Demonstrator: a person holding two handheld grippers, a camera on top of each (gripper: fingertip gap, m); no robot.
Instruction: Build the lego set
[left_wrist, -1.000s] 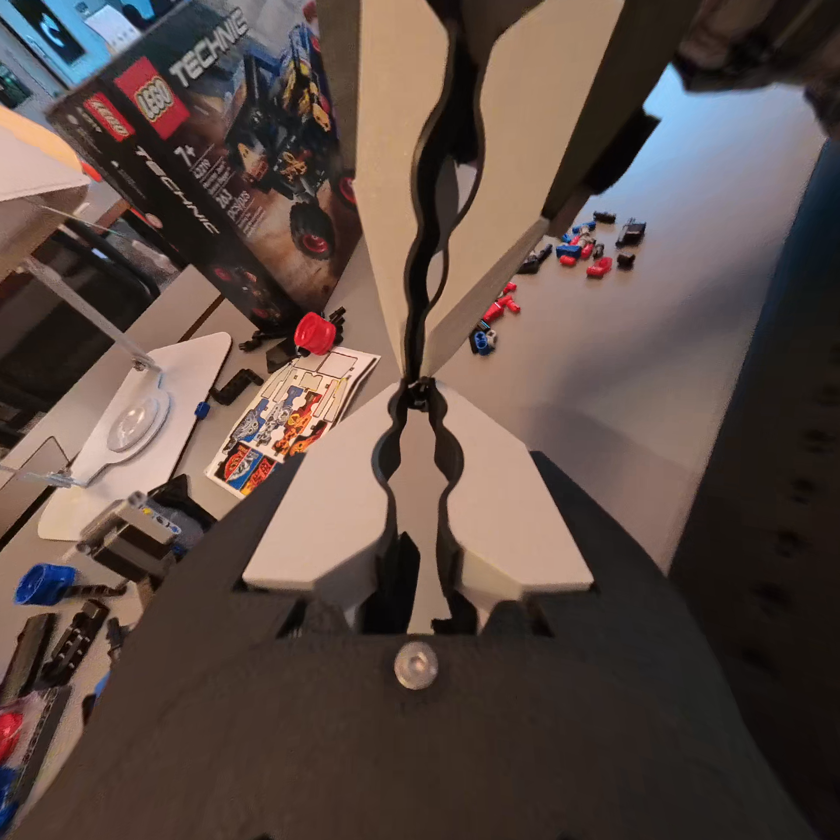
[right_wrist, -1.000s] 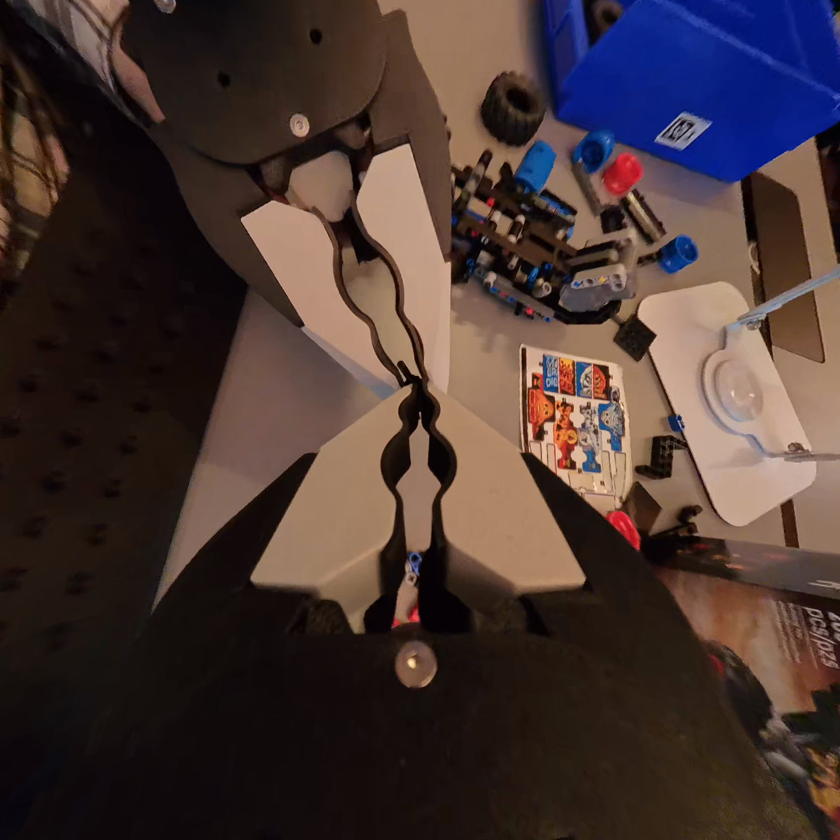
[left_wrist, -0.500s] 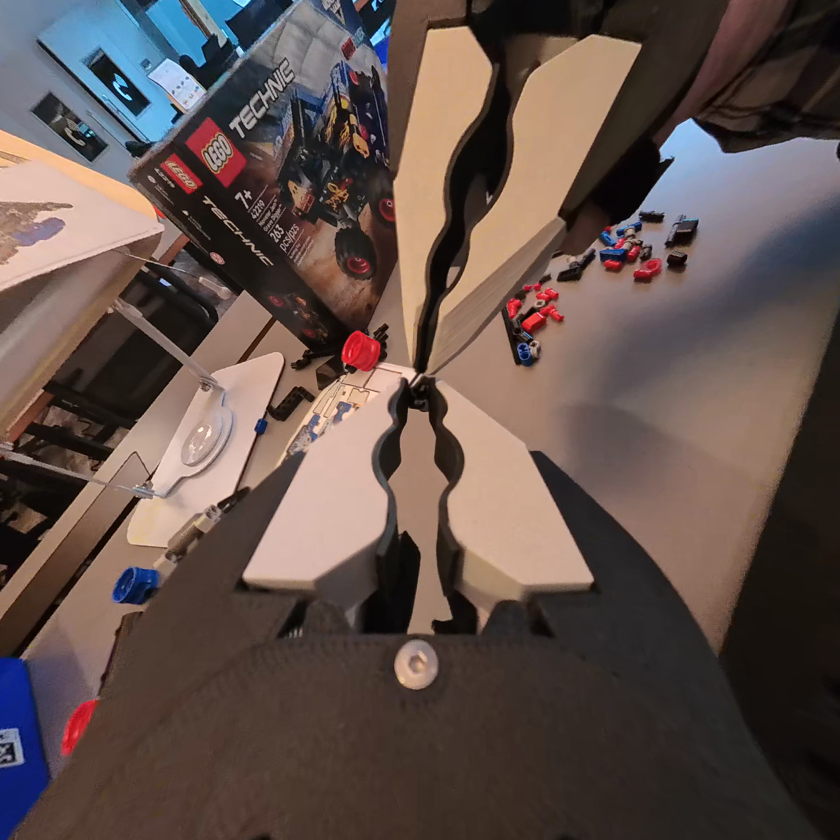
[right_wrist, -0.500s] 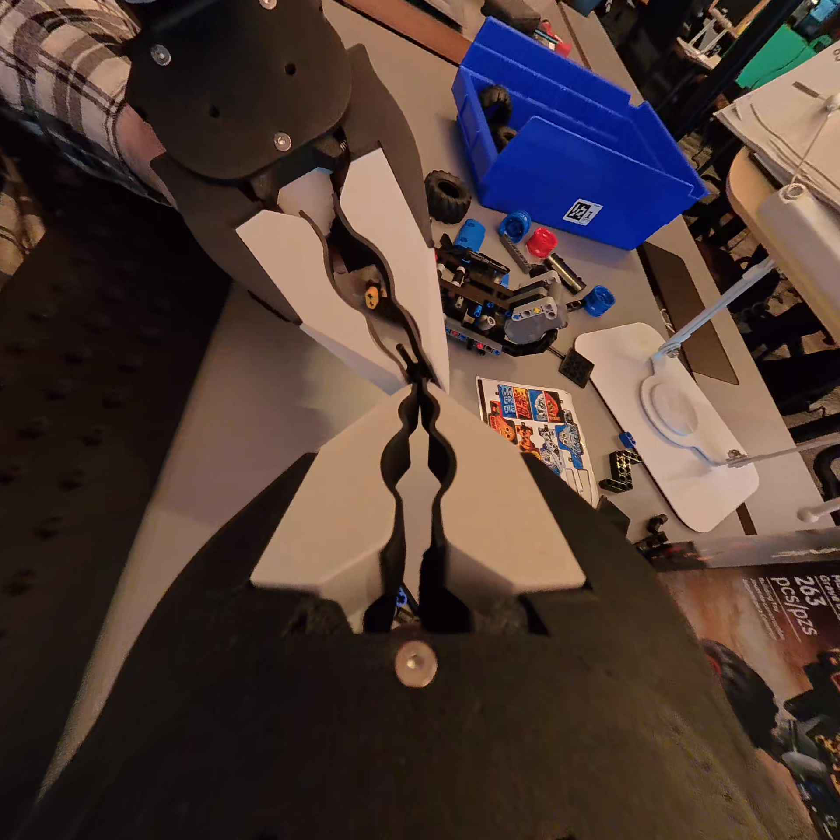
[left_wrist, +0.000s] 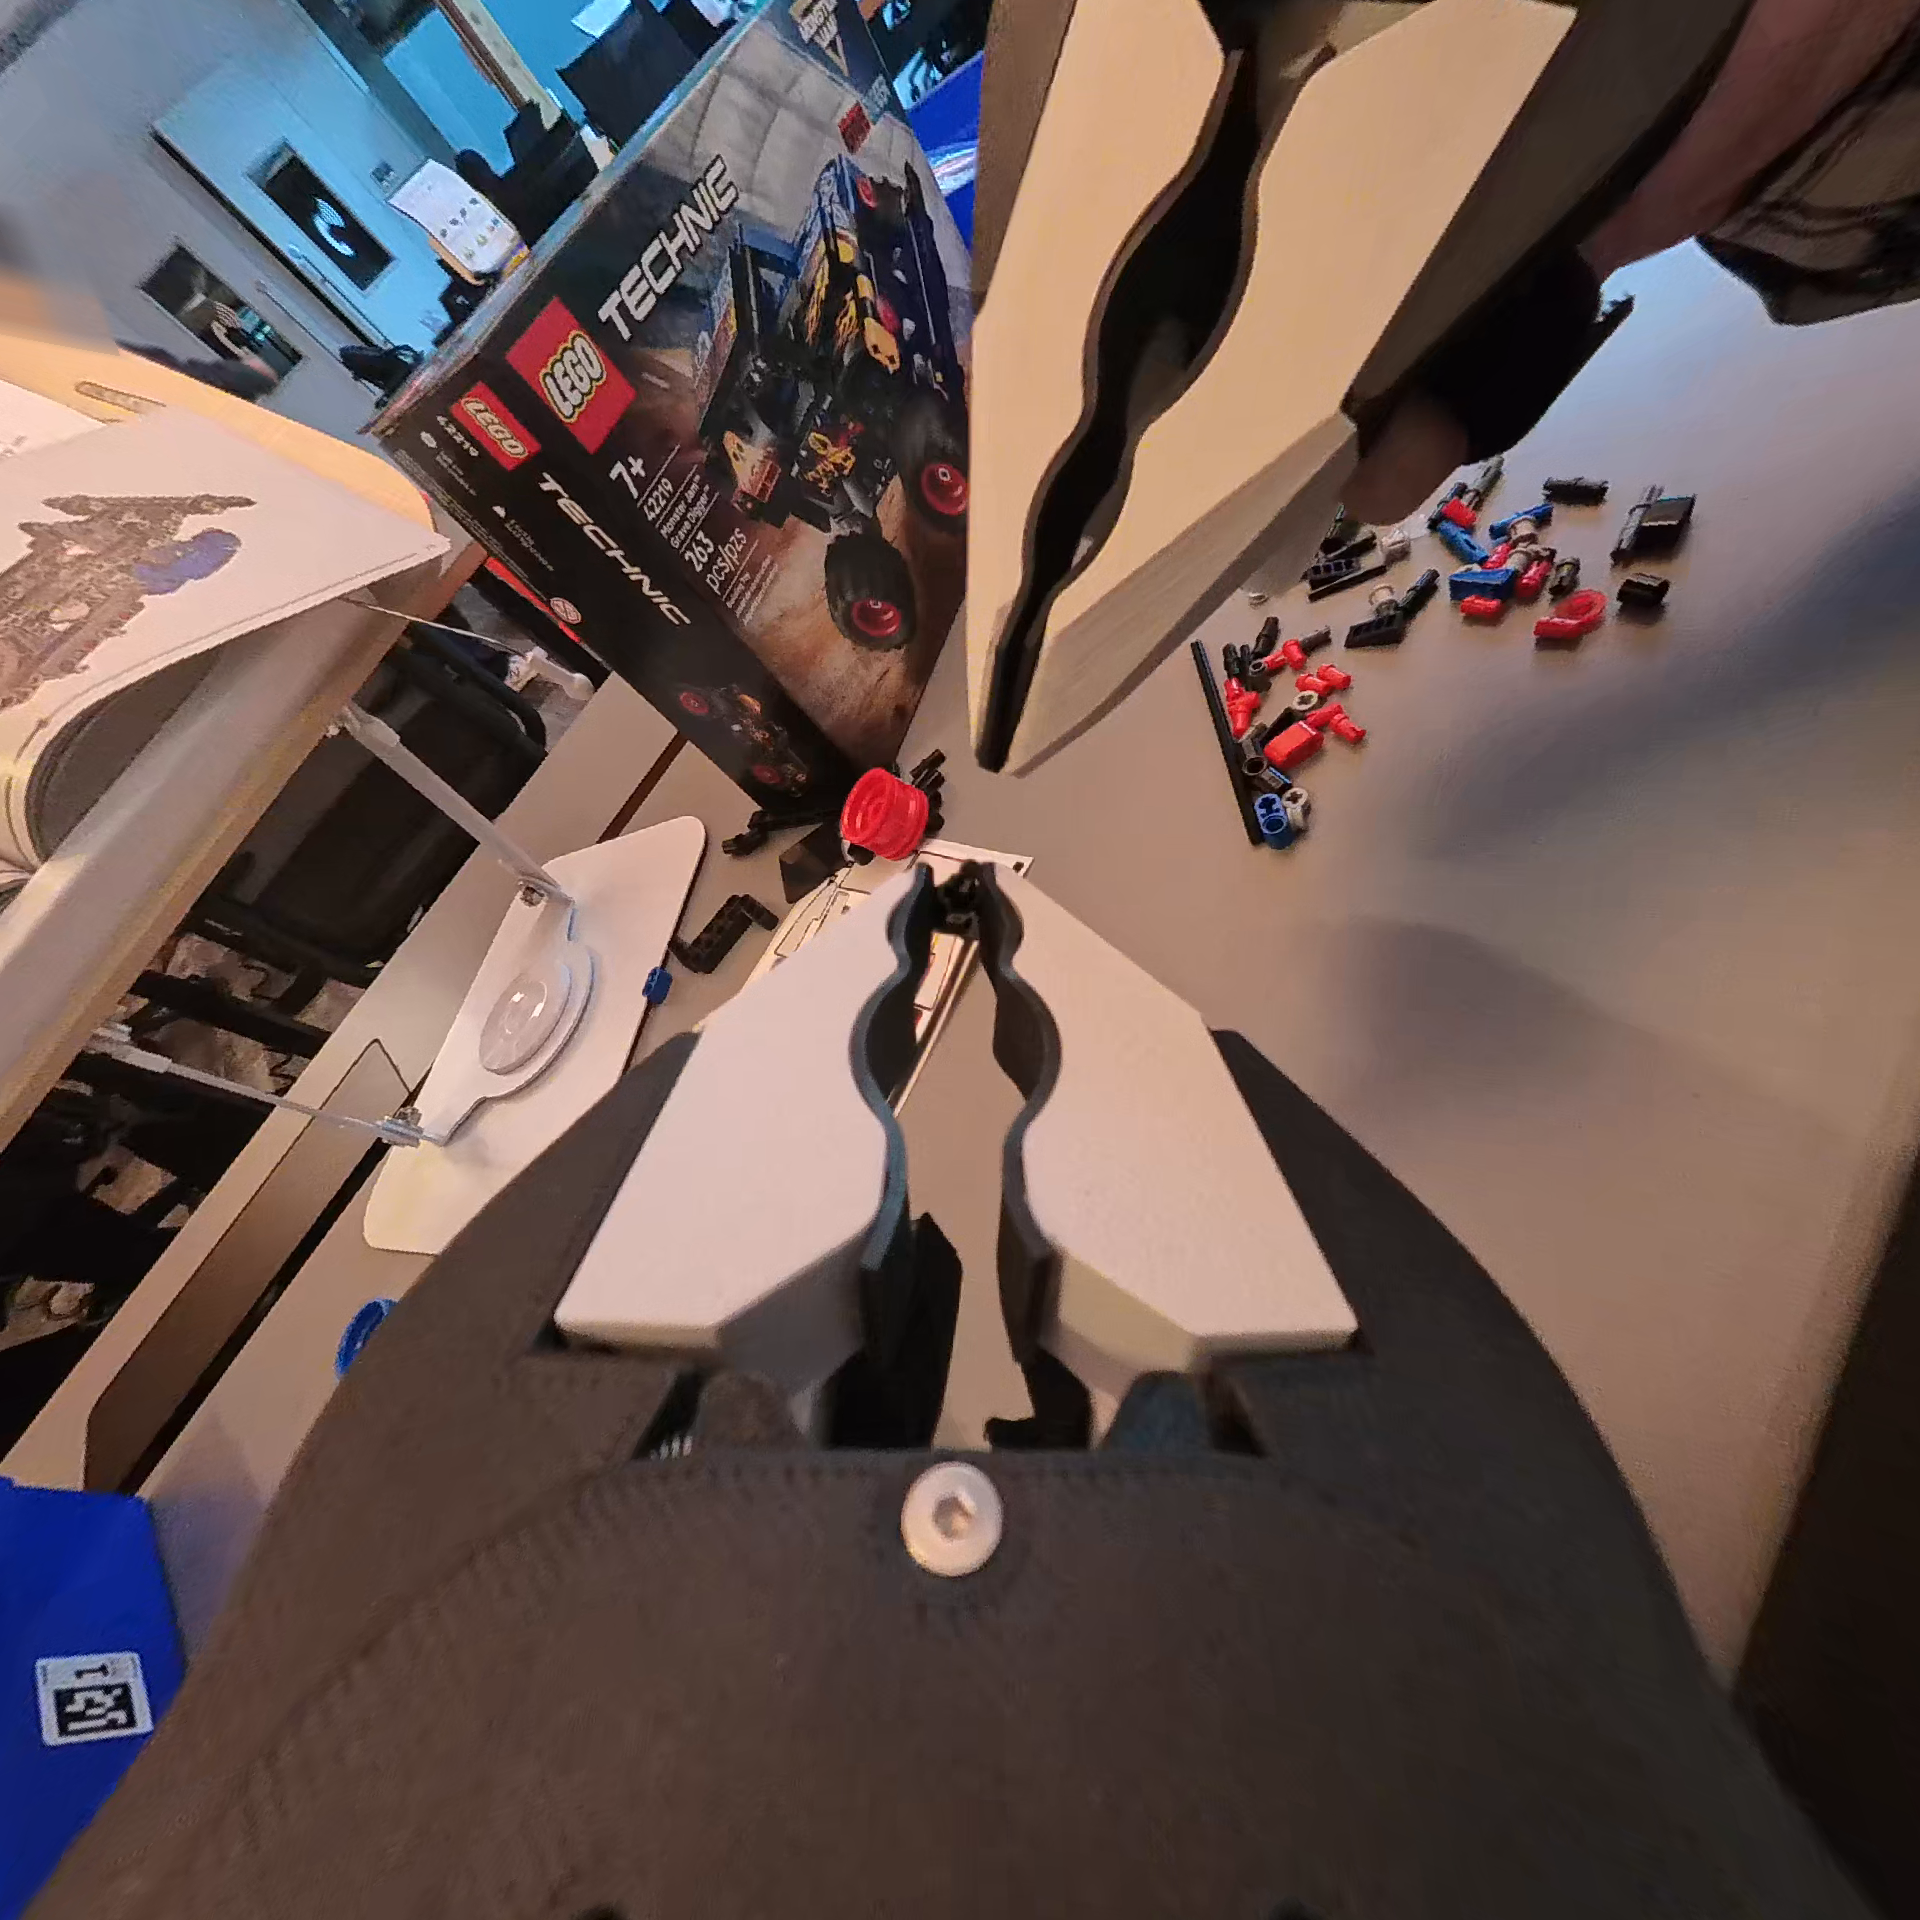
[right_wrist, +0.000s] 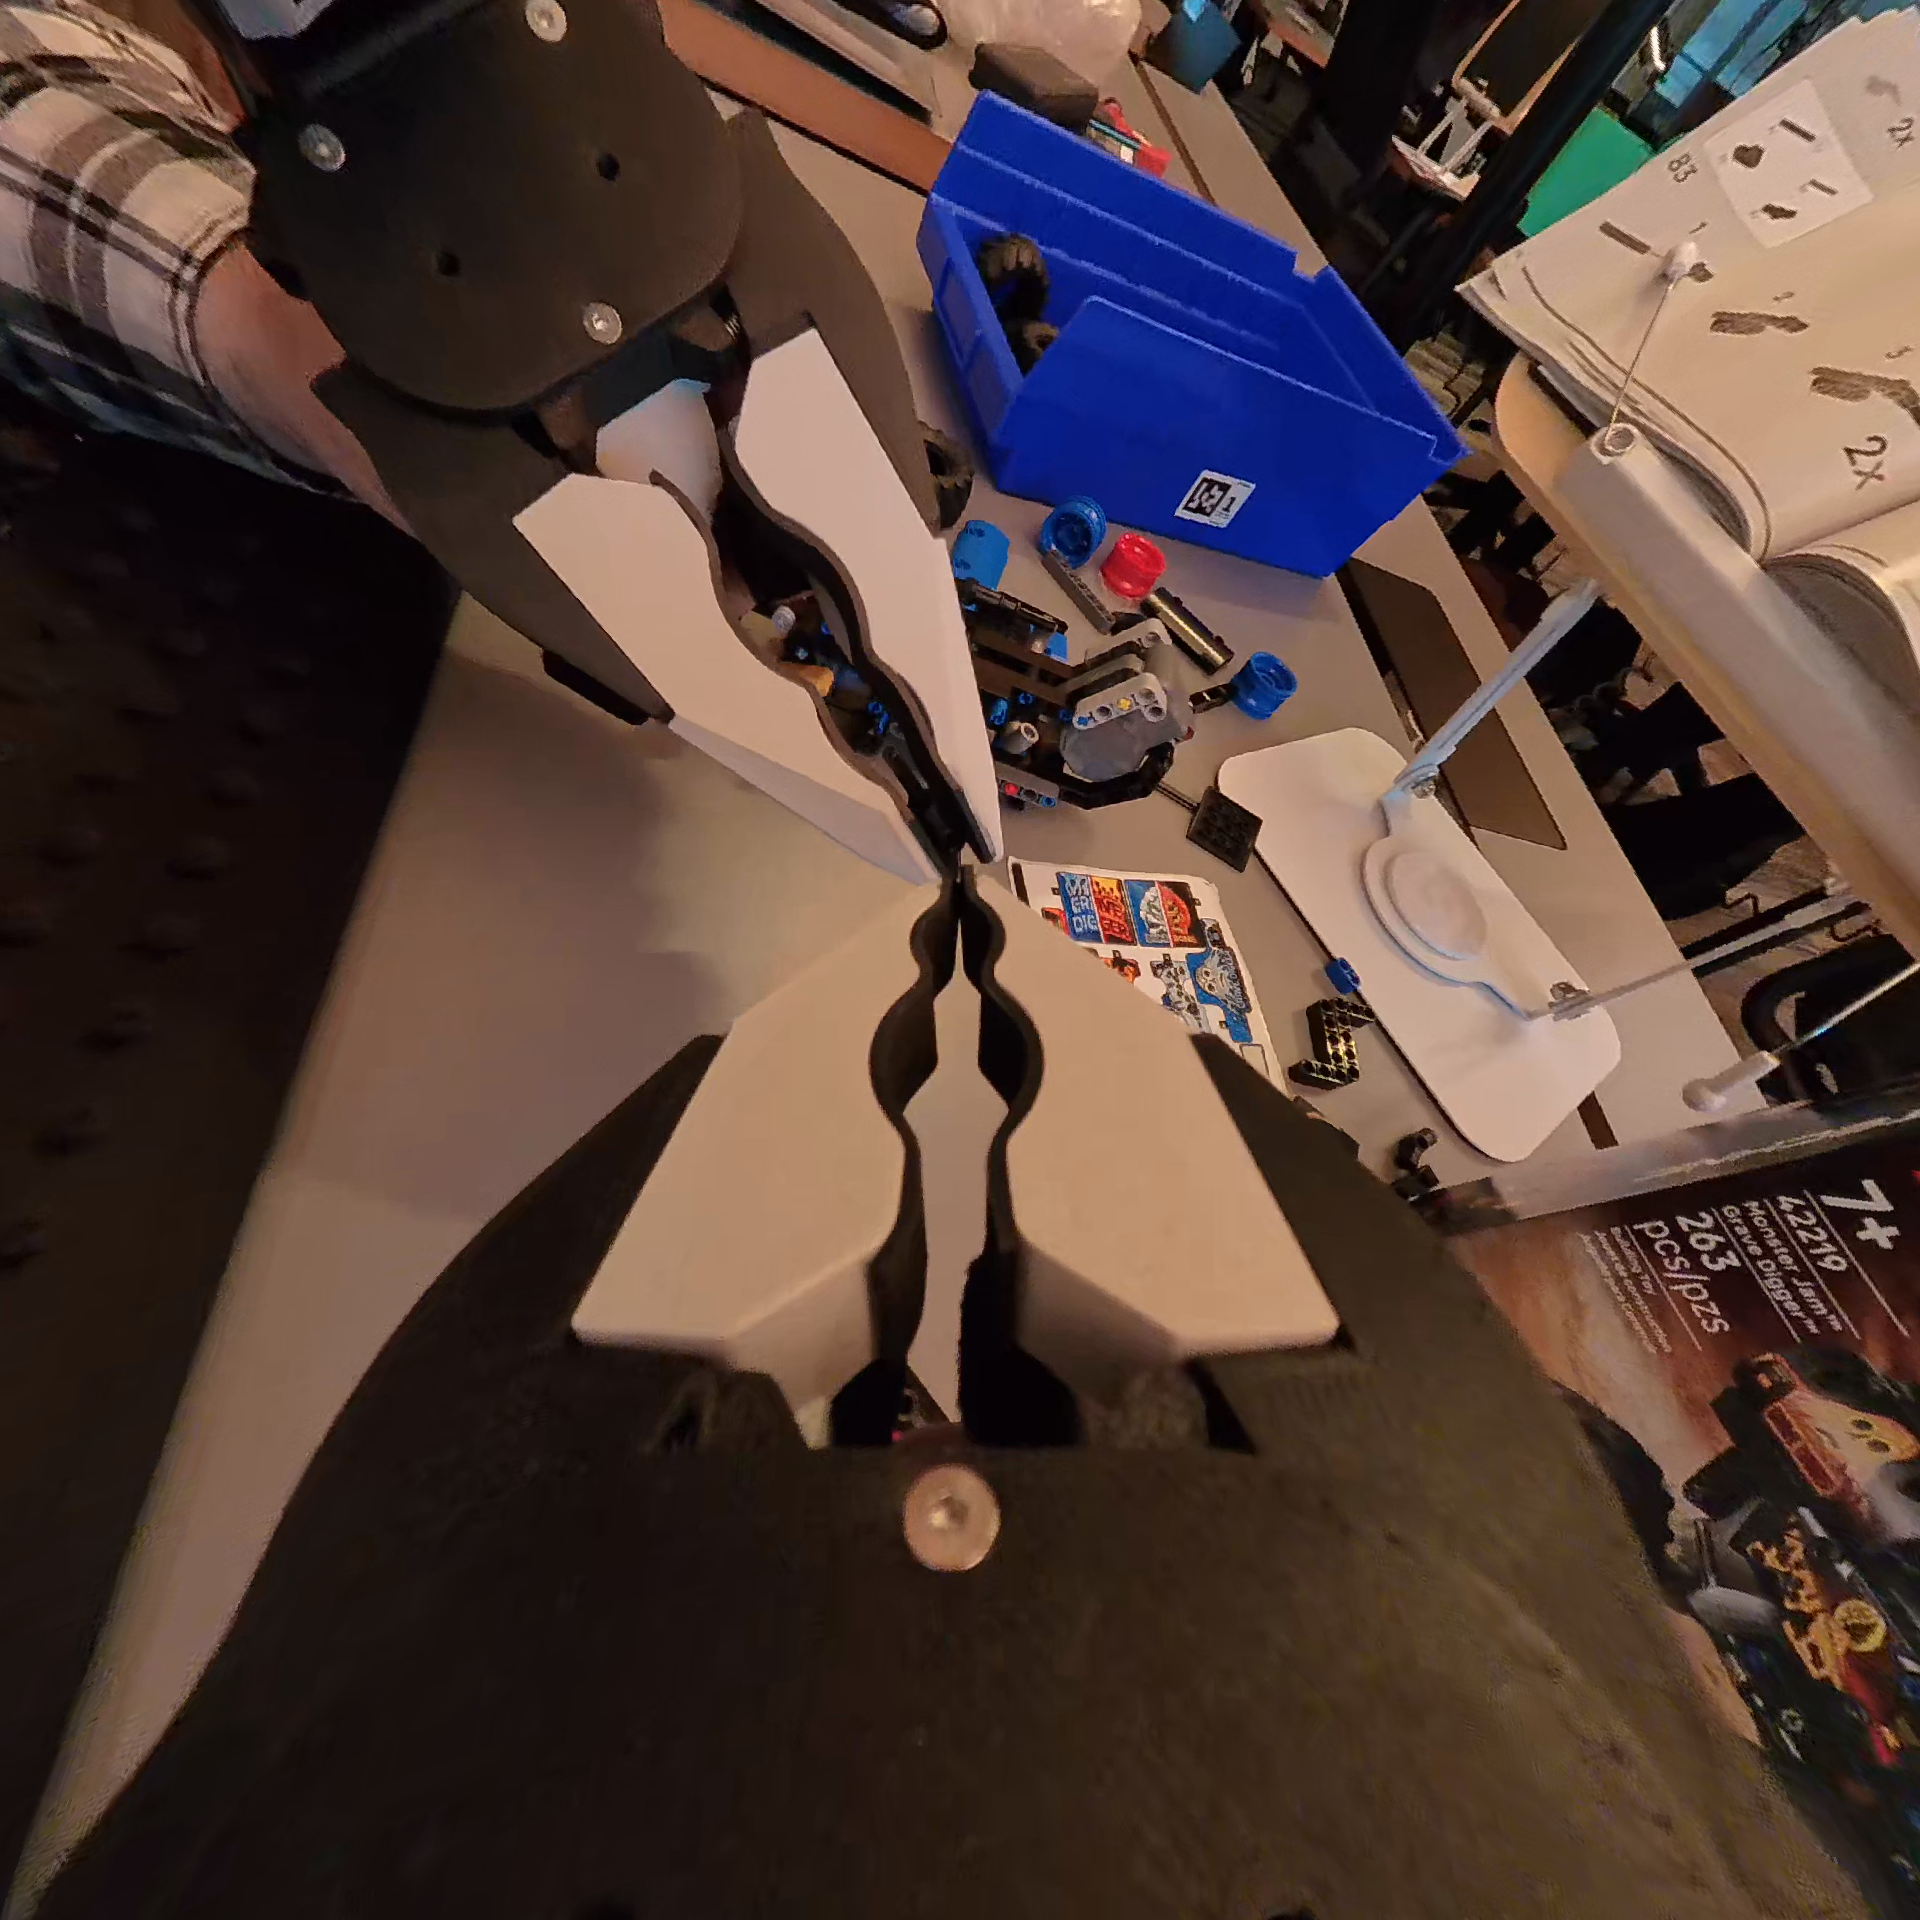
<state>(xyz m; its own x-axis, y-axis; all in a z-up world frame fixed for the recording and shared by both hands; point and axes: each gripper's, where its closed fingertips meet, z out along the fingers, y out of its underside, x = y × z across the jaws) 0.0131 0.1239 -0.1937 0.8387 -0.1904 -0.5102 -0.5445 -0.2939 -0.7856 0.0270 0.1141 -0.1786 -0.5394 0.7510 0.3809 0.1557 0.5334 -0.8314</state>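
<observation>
Pinching a small black piece (left_wrist: 961, 896), left gripper (left_wrist: 958, 894) hangs above the grey table (left_wrist: 1558, 935); right gripper (right_wrist: 958, 902) clenched, contents unclear.

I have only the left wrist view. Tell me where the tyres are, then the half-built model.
Observer: Black tyres sit inside the blue bin, seen in the right wrist view.
Operator: Now the model.
Observer: The partly built chassis lies on the table between the bin and the sticker sheet, partly hidden behind the left gripper.
Operator: Report loose hubs near the bin.
Observer: A red hub and a blue hub lie side by side just in front of the bin.
</observation>
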